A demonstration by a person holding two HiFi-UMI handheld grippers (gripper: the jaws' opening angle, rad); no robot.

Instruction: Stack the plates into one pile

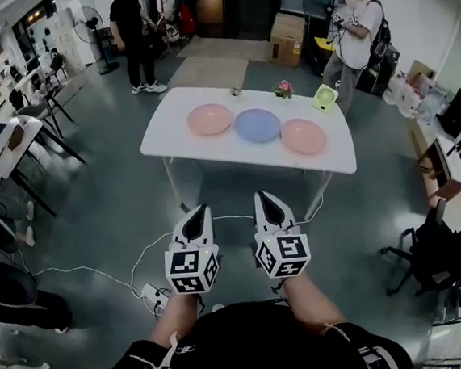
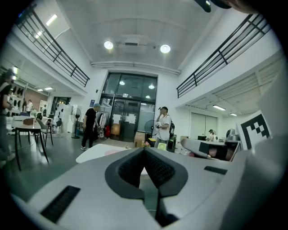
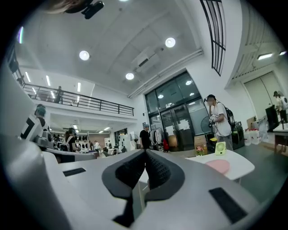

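Three plates lie in a row on a white table [image 1: 211,147] ahead of me: a pink plate [image 1: 210,119] at the left, a blue plate [image 1: 257,125] in the middle and a second pink plate [image 1: 303,136] at the right. My left gripper [image 1: 199,215] and right gripper [image 1: 266,200] are held side by side well short of the table, both shut with nothing between the jaws. In the right gripper view a pink plate [image 3: 218,166] shows on the table top. The left gripper view shows only the table's edge [image 2: 92,153].
A small green fan [image 1: 324,97] and a little flower pot [image 1: 285,89] stand at the table's far edge. One person [image 1: 135,35] stands beyond the table at left, another [image 1: 355,34] at right. Desks and chairs [image 1: 16,151] line the left; a cable [image 1: 93,271] runs across the floor.
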